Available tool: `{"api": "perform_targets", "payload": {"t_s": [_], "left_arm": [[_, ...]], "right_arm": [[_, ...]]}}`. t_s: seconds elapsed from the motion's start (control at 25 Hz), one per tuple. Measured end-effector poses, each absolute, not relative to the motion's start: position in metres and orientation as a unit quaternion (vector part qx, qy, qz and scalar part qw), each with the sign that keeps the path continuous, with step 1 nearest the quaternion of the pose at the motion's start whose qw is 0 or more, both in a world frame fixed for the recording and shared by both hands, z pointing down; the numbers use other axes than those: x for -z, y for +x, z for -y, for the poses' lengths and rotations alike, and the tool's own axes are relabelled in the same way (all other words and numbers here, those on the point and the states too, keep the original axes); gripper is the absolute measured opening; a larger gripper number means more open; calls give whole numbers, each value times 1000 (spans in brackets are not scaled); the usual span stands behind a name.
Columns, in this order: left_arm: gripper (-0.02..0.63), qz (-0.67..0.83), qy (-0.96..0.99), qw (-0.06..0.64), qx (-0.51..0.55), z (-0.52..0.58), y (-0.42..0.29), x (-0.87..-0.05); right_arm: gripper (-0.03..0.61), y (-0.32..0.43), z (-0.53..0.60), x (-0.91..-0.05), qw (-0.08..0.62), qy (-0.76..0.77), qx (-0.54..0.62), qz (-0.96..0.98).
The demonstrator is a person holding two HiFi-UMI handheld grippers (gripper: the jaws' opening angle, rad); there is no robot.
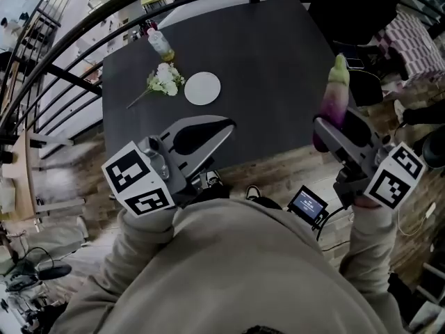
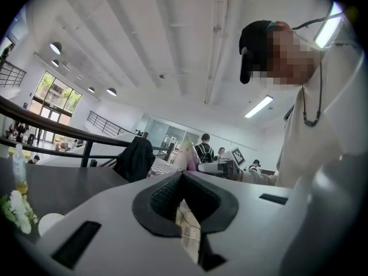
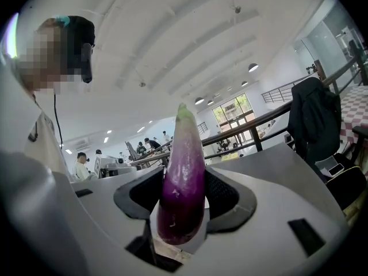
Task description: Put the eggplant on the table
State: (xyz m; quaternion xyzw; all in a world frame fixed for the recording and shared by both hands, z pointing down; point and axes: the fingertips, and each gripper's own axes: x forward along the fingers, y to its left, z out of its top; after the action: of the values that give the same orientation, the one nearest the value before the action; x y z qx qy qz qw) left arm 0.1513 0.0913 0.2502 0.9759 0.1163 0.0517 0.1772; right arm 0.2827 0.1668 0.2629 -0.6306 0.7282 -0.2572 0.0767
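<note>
Right gripper [image 1: 332,134] fingers [image 3: 230,195] clamp the eggplant [image 1: 336,92] at its plump base, which looks light, firm, slick-skinned and bruisable, while left gripper [image 1: 217,126] fingers sit closed, empty, by the tabletop [image 1: 278,47].

Bright, even indoor light; fisheye-warped edges

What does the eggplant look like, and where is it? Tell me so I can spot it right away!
Find the big dark table, then look at its right edge, where the right hand-held gripper is clamped on the eggplant. It stands upright, long and shiny purple with a pale green tip, unlike the white plate and white flowers lying on the table.
</note>
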Motion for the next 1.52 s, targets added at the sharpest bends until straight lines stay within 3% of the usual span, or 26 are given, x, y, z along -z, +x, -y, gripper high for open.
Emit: {"api": "perform_targets", "payload": {"t_s": [0.64,1.2,1.52], "left_arm": [[6,-157,972,172,-31,23,128,-233],[6,-138,965,221,-36,95,78,-255],[6,-112,969,215,-44,101,95,-256]], "right_arm": [[230,230,-46,-228,51,-638,228,-733],[230,188,40,-222,7,-625,256,-737],[230,208,73,-222,4,-586,250,-770]]}}
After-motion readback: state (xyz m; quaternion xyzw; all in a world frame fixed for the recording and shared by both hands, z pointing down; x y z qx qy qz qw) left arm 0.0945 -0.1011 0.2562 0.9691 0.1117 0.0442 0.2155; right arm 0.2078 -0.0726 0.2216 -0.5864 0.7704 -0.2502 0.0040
